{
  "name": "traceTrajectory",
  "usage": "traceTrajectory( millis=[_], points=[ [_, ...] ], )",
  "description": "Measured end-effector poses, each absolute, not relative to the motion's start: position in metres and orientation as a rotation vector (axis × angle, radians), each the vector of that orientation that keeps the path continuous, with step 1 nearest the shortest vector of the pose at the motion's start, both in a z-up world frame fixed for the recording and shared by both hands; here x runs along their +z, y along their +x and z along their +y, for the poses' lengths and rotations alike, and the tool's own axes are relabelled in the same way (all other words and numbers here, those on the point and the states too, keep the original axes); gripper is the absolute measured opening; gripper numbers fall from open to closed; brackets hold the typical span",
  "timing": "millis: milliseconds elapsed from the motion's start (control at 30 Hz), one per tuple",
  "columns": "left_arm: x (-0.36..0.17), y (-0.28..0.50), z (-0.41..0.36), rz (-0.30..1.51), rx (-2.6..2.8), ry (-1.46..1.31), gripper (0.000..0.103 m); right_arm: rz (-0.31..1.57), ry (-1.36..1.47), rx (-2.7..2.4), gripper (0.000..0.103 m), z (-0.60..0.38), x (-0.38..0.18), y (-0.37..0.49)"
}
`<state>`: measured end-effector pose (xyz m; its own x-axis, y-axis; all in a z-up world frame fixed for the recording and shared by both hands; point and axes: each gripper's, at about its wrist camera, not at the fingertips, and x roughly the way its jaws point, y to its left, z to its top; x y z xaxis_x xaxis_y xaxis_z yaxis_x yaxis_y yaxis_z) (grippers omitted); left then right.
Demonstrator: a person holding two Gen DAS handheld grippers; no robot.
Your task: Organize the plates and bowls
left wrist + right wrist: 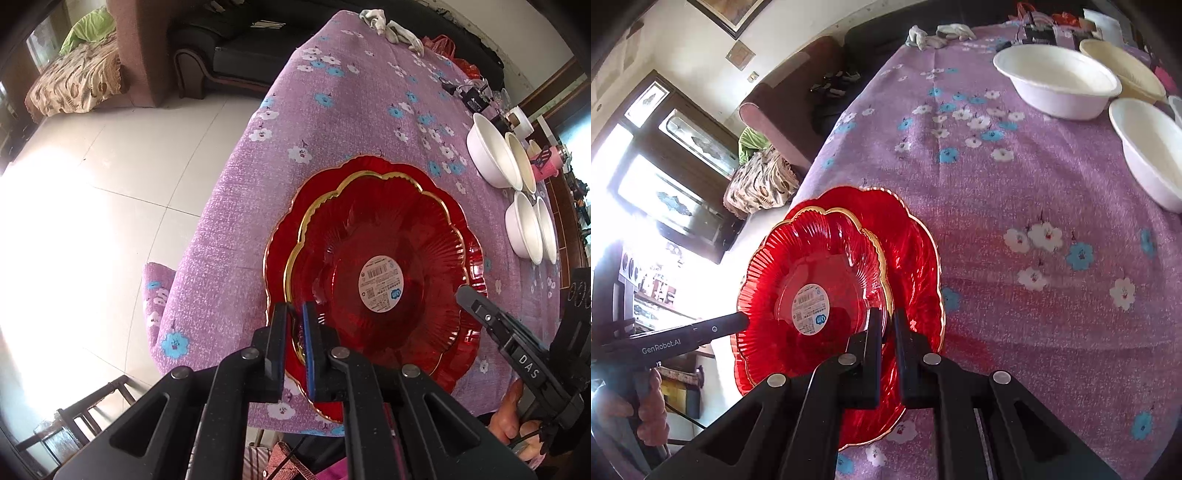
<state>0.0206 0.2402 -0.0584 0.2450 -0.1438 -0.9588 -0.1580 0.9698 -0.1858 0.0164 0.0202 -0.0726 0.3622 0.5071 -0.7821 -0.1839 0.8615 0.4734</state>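
Note:
A smaller red glass plate (380, 258) with a gold scalloped rim and a round white label sits on or just above a larger red plate (291, 206) on the purple flowered tablecloth. My left gripper (294, 314) is shut on the small plate's near-left rim. My right gripper (889, 317) is shut on the small plate's (812, 280) opposite rim, over the larger plate (916, 251). Several white bowls (491, 151) stand in nested pairs at the table's right side, also in the right wrist view (1056, 81).
The table edge (207, 229) drops to a tiled floor on the left. Gloves (391, 26) and small gadgets (472, 96) lie at the far end. A wooden chair (85, 413) stands below the near corner. A dark sofa (236, 48) is beyond.

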Motion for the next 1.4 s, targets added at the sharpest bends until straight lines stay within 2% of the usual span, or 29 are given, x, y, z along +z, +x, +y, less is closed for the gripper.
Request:
traceTrajectory(
  millis=[533, 667, 833, 933, 1000, 1100, 1167, 1300, 1400],
  points=[
    [-0.050, 0.023, 0.218, 1.301, 0.053, -0.044, 0.012, 1.079, 0.242, 0.440, 0.008, 0.028, -0.073, 0.015],
    [-0.038, 0.022, 0.218, 1.248, 0.108, 0.027, 0.012, 1.078, 0.224, 0.439, 0.009, 0.028, -0.072, 0.014],
    [-0.025, 0.019, 0.231, 1.219, 0.118, -0.013, 0.012, 1.084, 0.175, 0.445, 0.010, 0.032, -0.072, 0.014],
    [-0.020, 0.016, 0.235, 1.204, 0.114, -0.040, 0.012, 1.067, 0.109, 0.438, 0.013, 0.036, -0.066, 0.011],
    [-0.019, 0.015, 0.236, 1.197, 0.110, -0.051, 0.012, 1.038, 0.079, 0.438, 0.020, 0.037, -0.058, 0.008],
    [-0.014, 0.009, 0.230, 1.173, 0.095, -0.067, 0.012, 0.988, 0.085, 0.456, 0.023, 0.028, -0.041, 0.003],
    [-0.007, 0.004, 0.223, 1.142, 0.086, -0.081, 0.016, 0.960, 0.127, 0.490, 0.024, 0.016, -0.028, 0.002],
    [0.017, -0.011, 0.194, 1.010, 0.039, -0.102, 0.058, 0.906, 0.223, 0.530, 0.030, -0.020, -0.011, 0.000],
    [0.034, -0.022, 0.156, 0.893, -0.008, -0.084, 0.060, 0.879, 0.267, 0.509, 0.032, -0.055, -0.004, -0.002]
  ],
)
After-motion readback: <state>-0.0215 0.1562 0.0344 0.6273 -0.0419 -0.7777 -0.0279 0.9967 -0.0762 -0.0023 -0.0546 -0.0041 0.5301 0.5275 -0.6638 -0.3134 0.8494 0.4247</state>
